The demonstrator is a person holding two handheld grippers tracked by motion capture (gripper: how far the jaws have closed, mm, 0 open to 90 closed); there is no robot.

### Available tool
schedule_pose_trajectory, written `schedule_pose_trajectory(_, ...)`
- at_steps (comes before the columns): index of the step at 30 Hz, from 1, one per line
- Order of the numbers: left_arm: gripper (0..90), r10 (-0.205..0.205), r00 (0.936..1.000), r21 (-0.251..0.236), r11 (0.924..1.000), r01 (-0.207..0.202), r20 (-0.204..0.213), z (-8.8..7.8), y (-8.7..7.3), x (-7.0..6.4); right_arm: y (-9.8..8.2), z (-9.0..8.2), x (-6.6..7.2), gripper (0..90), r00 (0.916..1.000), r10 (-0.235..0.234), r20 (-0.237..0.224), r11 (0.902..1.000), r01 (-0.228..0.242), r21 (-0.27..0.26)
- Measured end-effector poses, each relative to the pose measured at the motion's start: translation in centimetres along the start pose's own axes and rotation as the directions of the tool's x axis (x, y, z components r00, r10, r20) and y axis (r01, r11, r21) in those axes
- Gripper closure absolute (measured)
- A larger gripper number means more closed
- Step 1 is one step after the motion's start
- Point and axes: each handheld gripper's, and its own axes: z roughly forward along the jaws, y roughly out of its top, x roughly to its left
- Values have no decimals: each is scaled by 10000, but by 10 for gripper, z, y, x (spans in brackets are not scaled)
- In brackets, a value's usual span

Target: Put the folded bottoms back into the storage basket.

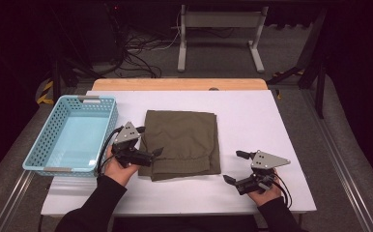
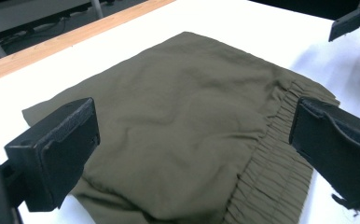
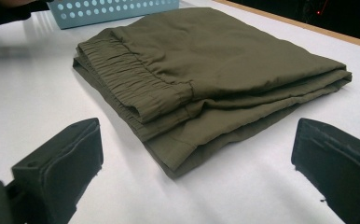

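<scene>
On the white tabletop (image 1: 252, 121), roughly at its middle, lies the folded olive-green fabric garment with an elastic gathered waistband (image 1: 182, 142), squared into a flat, layered packet with the waistband edge turned toward the person's side. That tidy stacking suggests the folding is finished and the bundle is ready to be lifted as one piece, most likely into the light-blue perforated plastic basket (image 1: 108, 121) that stands empty just beside it on the left. The left gripper (image 1: 148, 141) sits at the garment's left edge with its jaws spread wide and holding nothing; in the left gripper view the cloth lies between and beyond the two black pads, so it seems lined up to close on that side of the packet. The right gripper (image 1: 236, 166) rests on the bare table near the garment's lower right corner, apart from it, jaws likewise fully parted and empty; its own view looks straight at the layered corner, a sensible angle for sliding under all the folds at once. Gripping both sides would keep the layers from sagging apart.
</scene>
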Motion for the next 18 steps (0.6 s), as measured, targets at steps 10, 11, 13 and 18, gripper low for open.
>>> schedule_pose_trajectory(10, 18, -385, 9993, 149, 9991, 385, -2, 11, 12, 11, 0, 0, 0, 28, 10000, -25, -38, 10000, 25, 12)
schedule_pose_trajectory(11, 18, -417, 9991, 198, 9989, 417, -18, 12, 13, 13, 0, 0, 0, 28, 10000, -26, -38, 10000, 26, 13)
schedule_pose_trajectory(13, 18, -567, 9983, 247, 9981, 570, -144, 16, 14, 17, 0, 0, 0, 28, 10000, -32, -67, 10000, 32, 15)
schedule_pose_trajectory(18, 20, -1083, 9941, 281, 9937, 1086, -105, 22, 15, 26, 0, 0, 0, 28, 10000, -42, -74, 10000, 42, 9)
